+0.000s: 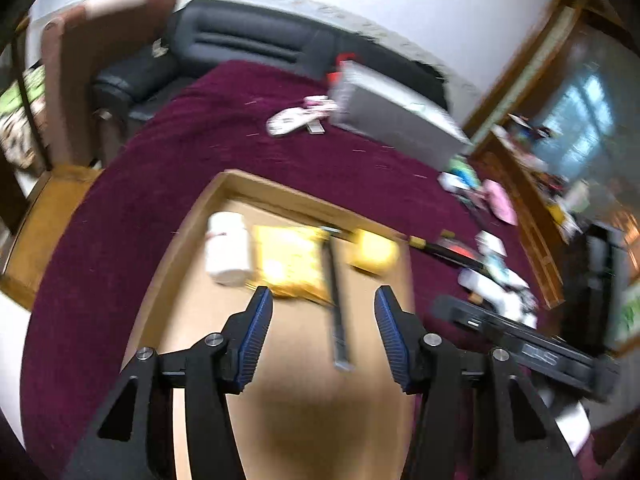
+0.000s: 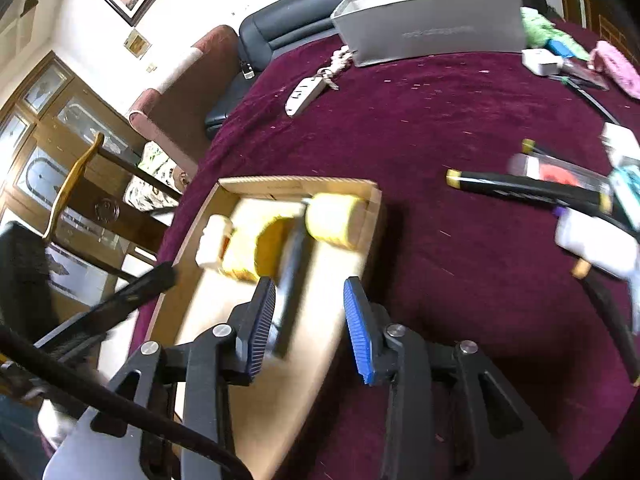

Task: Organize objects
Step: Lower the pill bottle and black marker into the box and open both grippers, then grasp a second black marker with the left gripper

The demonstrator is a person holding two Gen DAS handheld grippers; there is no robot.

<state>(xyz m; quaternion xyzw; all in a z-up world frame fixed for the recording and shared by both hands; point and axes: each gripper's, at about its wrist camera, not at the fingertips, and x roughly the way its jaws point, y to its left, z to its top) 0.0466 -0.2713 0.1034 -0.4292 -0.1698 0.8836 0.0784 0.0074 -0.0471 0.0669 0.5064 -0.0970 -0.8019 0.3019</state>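
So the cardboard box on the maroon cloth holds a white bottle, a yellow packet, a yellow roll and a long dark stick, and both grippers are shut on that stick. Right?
Not quite. Both wrist views show open jaws: the left gripper and right gripper grip nothing, and the stick lies loose in the cardboard box. The white bottle, yellow packet and yellow roll are there as you said.

bottle, packet, rod in tray
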